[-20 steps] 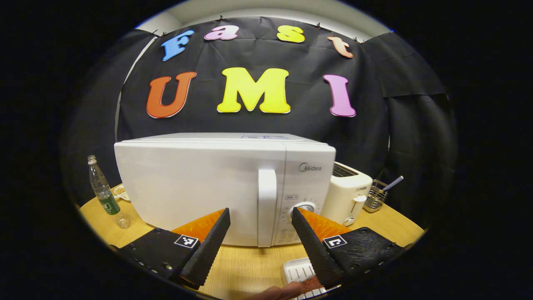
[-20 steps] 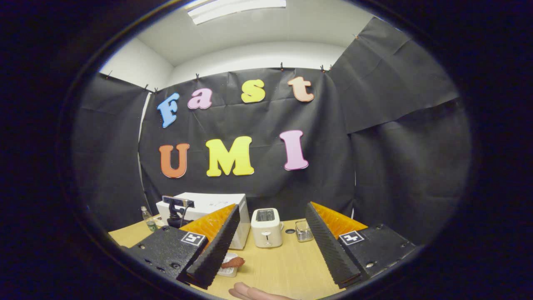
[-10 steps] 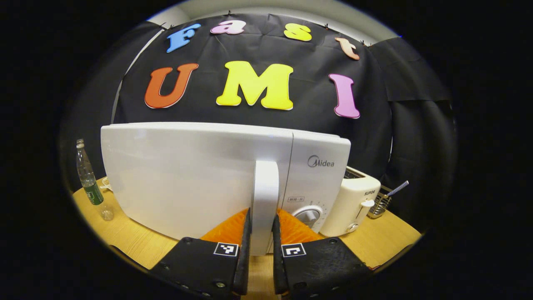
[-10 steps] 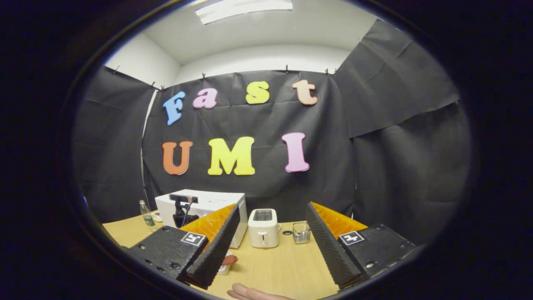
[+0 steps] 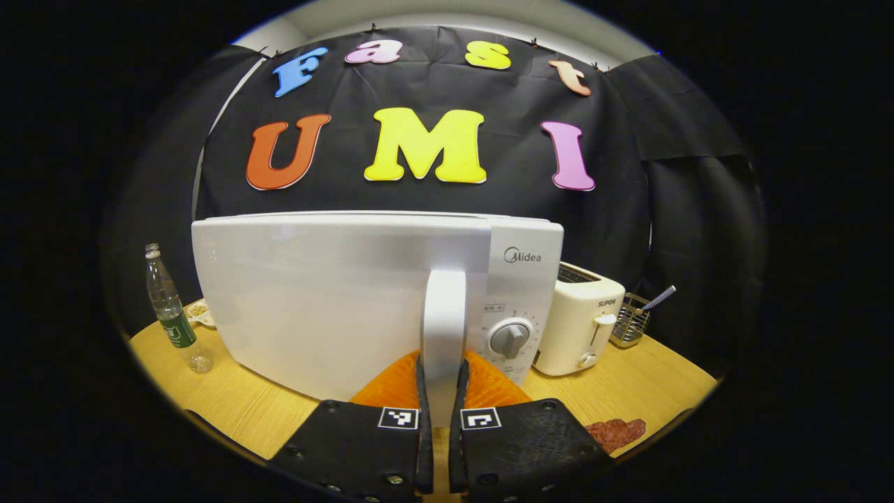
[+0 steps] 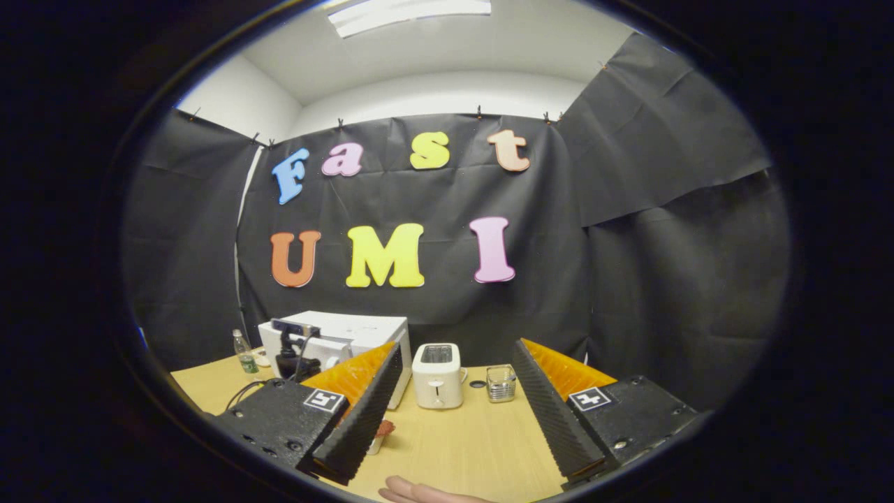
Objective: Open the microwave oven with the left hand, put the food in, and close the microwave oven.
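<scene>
Microwave [image 5: 335, 293] x1, toaster [image 5: 583, 325] x1, bottle [image 5: 167, 311] x1

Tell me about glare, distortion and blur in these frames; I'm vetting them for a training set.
Left gripper view: fisheye bends the microwave door edges and the table; soft sheen on the door handle, nothing blown out; the toaster is sharp. Right gripper view: the ceiling light is overexposed at the top; the table lies darker; the hand-held gripper is crisp, no motion blur.
</scene>
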Available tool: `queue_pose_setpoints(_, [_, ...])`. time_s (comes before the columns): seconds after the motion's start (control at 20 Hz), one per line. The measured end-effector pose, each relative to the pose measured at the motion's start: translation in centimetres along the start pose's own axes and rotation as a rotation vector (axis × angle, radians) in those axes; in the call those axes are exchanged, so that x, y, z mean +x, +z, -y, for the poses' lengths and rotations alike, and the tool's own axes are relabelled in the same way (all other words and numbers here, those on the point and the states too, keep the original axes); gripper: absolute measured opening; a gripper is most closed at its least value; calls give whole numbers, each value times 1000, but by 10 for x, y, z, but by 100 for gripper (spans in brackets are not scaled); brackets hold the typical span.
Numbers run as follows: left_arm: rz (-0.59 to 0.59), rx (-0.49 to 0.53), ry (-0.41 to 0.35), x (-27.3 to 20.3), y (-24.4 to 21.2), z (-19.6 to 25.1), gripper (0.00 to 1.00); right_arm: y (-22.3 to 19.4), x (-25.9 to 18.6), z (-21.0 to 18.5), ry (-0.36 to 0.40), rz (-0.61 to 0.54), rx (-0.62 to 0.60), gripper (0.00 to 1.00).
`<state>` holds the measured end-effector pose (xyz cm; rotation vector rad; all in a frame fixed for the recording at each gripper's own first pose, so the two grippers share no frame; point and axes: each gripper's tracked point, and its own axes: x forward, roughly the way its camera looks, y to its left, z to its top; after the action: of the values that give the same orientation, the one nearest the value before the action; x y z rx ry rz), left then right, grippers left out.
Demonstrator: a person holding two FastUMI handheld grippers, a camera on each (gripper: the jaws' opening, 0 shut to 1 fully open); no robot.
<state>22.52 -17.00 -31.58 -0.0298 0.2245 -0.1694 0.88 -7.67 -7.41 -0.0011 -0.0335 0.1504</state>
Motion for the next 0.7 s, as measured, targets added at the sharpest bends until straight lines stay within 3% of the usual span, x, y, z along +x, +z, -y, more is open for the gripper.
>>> queue_pose_setpoints(0.05, [4,-10,-19,-15,-2,-3,8,-1,0,-2,4,-1,4,92])
queue_pose_setpoints(0.1, [6,-9,-32,-25,-3,-7,8,-2,1,-4,4,-5,6,92])
queue_pose_setpoints(0.15, [7,-10,-40,-35,-4,-11,8,-5,1,-8,7,-10,9,100])
queue_pose_setpoints(0.2, [3,-6,-45,-44,-6,-13,8,-7,1,-13,13,-18,8,92])
queue_pose_setpoints(0.35, [8,8,-57,-68,-10,-23,8,-11,-3,-31,35,-27,-4,92])
queue_pose_setpoints(0.4, [12,11,-62,-74,-10,-26,8,-12,-4,-37,41,-26,-13,100])
queue_pose_setpoints(0.45, [14,11,-65,-80,-11,-29,8,-14,-5,-42,45,-27,-21,100])
queue_pose_setpoints(0.5, [17,11,-70,-86,-12,-32,8,-16,-6,-47,51,-31,-27,92])
queue_pose_setpoints(0.55, [17,11,-73,-92,-14,-35,8,-20,-7,-52,56,-36,-30,92])
queue_pose_setpoints(0.6, [16,14,-80,-99,-16,-40,8,-22,-8,-55,55,-40,-33,100])
queue_pose_setpoints(0.65, [11,13,-90,-109,-18,-44,8,-25,-8,-58,53,-43,-39,92])
queue_pose_setpoints(0.7, [4,11,-98,-117,-20,-50,13,-28,-8,-61,52,-45,-43,92])
